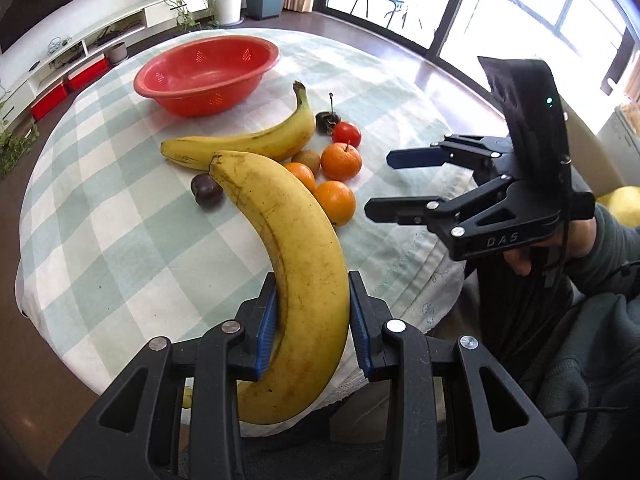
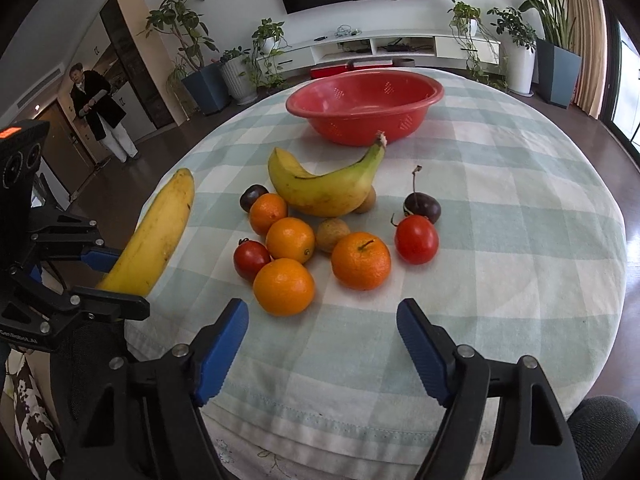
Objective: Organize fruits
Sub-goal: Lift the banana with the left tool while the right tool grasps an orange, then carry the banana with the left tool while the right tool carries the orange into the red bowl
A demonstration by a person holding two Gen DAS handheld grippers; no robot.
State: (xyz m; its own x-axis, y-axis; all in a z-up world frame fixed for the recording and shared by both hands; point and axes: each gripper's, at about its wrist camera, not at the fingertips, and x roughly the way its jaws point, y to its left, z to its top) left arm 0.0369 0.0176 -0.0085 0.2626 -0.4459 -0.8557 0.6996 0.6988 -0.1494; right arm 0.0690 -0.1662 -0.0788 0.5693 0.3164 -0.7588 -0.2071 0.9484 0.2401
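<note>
My left gripper (image 1: pixel 312 280) is shut on a large yellow banana (image 1: pixel 296 264), which it holds above the near edge of the table; the right wrist view shows this banana (image 2: pixel 160 232) at the left. My right gripper (image 2: pixel 322 308) stands open over the cloth with nothing between its fingers, just short of the fruit pile. A second banana (image 2: pixel 328 192) lies on the table with several oranges (image 2: pixel 360 260), two tomatoes (image 2: pixel 416 238), two dark plums (image 2: pixel 422 206) and brownish kiwis (image 2: pixel 332 234). The red bowl (image 2: pixel 360 128) behind them holds nothing.
The round table wears a green-and-white checked cloth (image 2: pixel 500 240). A person (image 2: pixel 100 112) stands far off at the left by a doorway. Potted plants (image 2: pixel 556 40) and a low white cabinet (image 2: pixel 384 46) line the far wall.
</note>
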